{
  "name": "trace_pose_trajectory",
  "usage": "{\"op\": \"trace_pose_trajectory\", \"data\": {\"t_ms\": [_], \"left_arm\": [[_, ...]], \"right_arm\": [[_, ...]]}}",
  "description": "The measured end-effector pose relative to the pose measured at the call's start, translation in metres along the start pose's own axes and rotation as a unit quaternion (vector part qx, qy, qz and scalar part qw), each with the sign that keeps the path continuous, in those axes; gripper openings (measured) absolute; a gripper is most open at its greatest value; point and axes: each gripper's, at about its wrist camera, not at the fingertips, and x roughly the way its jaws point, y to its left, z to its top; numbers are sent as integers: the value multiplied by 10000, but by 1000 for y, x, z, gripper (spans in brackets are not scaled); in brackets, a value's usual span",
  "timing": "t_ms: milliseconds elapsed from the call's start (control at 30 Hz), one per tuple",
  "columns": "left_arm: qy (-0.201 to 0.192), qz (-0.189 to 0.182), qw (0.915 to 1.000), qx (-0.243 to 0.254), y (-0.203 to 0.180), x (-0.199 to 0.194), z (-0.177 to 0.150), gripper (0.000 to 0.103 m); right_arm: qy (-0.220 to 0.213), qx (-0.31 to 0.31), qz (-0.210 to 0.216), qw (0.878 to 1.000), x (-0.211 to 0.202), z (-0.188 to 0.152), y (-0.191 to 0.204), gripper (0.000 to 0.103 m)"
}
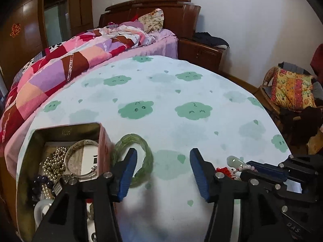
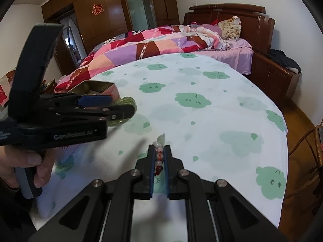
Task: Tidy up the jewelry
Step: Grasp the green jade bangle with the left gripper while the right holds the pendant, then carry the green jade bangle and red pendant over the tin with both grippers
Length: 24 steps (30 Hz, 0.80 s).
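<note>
A: Both grippers, left gripper (image 1: 163, 173) and right gripper (image 2: 159, 171): black frames, blue ribbed pads (image 1: 127, 176), silver screws.

B: White "GenRobot.AI" lettering on the left one's side; bare-skinned hand (image 2: 26, 167) grips its handle.

We've got a table under a white cloth with green clouds (image 1: 181, 92). Sitting on it is an open metal tin (image 1: 66, 130) full of jewelry, and right beside the tin, touching its pink side, a green bangle (image 1: 139, 141) lies flat on the cloth.
</note>
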Motion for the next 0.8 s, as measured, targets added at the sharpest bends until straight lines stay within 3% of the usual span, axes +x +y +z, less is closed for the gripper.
{"op": "trace_pose_trajectory", "data": {"t_ms": [100, 167, 367, 500, 600, 800], "left_arm": [[131, 19, 9999, -3, 0, 10, 3, 48], [291, 89, 9995, 29, -2, 18, 6, 39], [619, 360, 9974, -84, -2, 32, 9, 38], [743, 329, 9966, -111, -1, 37, 7, 37], [850, 271, 9959, -148, -2, 41, 3, 8], [551, 169, 9982, -156, -4, 17, 0, 6]], "right_arm": [[19, 22, 2, 10000, 0, 0, 0, 10], [31, 30, 7, 10000, 1, 0, 0, 10], [56, 26, 29, 10000, 2, 0, 0, 10], [59, 27, 37, 10000, 2, -1, 0, 10], [56, 37, 38, 10000, 1, -1, 0, 10], [-85, 43, 32, 9999, -6, 3, 0, 10]]}}
